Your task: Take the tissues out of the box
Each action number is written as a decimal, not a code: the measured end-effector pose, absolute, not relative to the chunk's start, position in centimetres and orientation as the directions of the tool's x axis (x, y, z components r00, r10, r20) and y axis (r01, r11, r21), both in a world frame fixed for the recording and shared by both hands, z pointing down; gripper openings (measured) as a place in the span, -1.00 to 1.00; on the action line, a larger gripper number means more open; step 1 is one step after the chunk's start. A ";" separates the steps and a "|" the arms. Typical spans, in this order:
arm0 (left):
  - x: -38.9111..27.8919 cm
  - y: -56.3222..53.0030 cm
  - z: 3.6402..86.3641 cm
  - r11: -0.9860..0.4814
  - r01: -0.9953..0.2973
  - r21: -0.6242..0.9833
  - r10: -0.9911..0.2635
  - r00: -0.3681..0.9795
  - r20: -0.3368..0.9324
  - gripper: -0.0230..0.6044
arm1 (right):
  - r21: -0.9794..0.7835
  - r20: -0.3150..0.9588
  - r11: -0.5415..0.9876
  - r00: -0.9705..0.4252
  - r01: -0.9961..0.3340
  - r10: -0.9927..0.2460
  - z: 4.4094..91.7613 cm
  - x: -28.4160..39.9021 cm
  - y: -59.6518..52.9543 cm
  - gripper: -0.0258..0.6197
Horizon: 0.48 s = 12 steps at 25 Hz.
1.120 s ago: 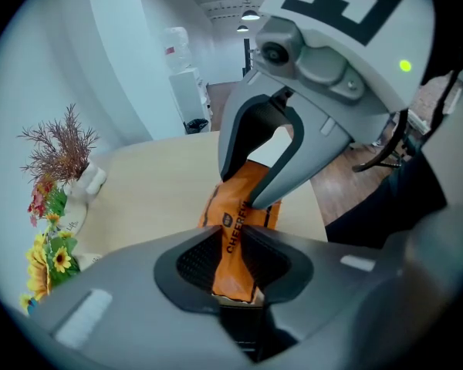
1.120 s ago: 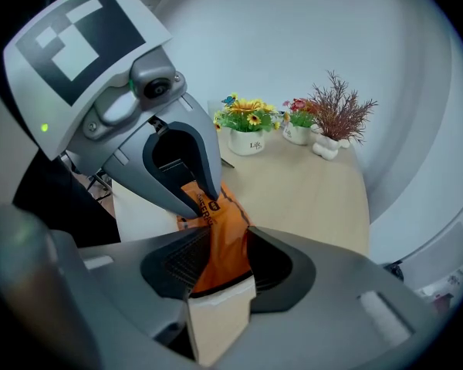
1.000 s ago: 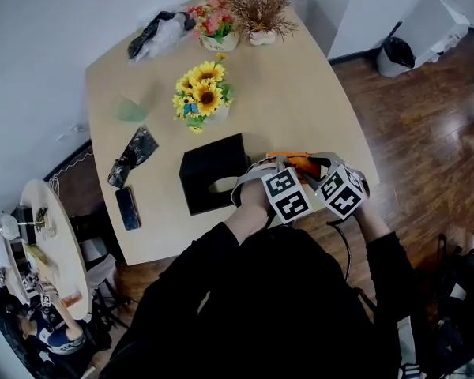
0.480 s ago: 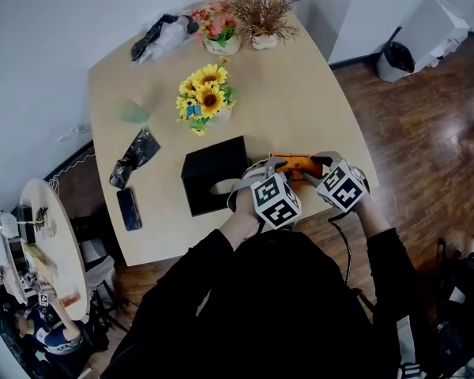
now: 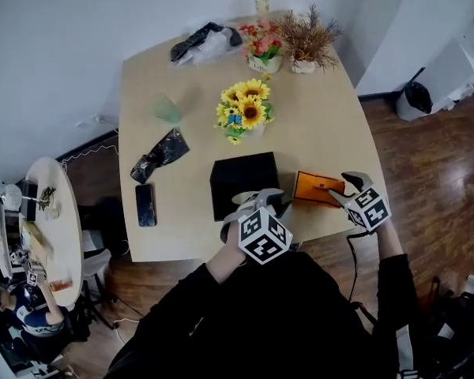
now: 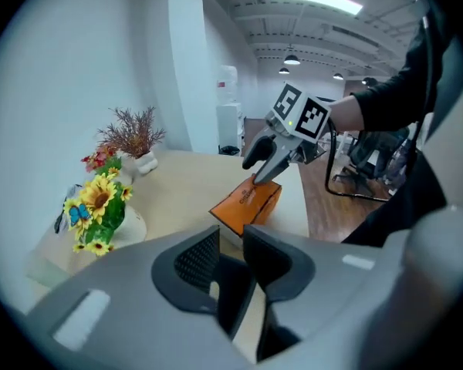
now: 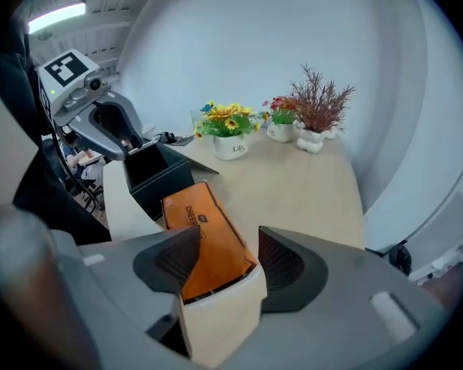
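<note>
Beige table (image 5: 320, 136) stands by a white wall on a dark wood floor. Along it sit a pot of sunflowers (image 5: 245, 113), a pot of pink flowers (image 5: 262, 44), a dried plant (image 5: 305, 38), a black bag (image 5: 199, 46) and a phone (image 5: 145, 205). The black tissue box (image 5: 241, 176) sits near the front edge, its top open. Just to its right lies the orange tissue pack (image 5: 316, 188), flat on the table and out of the box. The left tongs (image 6: 231, 237) hang over the box's near edge, their jaws almost together with only a thin slit and nothing in it. The right tongs (image 7: 230, 237) straddle the pack's near end, and their jaws are opening, the pads clear of it.
</note>
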<state>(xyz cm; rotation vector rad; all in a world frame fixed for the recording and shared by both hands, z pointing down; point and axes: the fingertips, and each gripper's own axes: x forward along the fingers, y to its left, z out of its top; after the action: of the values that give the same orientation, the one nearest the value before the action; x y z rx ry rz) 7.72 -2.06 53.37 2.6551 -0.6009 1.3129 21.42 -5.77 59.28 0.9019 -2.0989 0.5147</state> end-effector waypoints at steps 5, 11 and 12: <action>4.7 -1.6 51.3 -0.885 -0.465 -0.029 -0.338 0.599 0.726 -0.68 | 0.057 0.660 0.565 -0.394 -0.823 -0.640 53.5 21.0 -7.3 -0.39; 0.9 -2.8 45.5 -0.807 -0.590 0.025 -0.490 0.692 0.531 -0.68 | -0.009 0.384 0.438 -0.407 -0.899 -0.828 44.3 16.8 -6.9 -0.76; 0.1 -2.9 44.9 -0.793 -0.608 0.037 -0.507 0.693 0.513 -0.68 | -0.040 0.356 0.439 -0.423 -0.898 -0.833 43.2 15.7 -6.5 -0.79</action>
<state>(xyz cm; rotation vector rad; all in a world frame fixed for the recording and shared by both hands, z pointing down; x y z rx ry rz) 0.07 -2.85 44.90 2.6990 -0.8997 0.7267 15.71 -6.53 43.23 1.4927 -2.4103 0.3244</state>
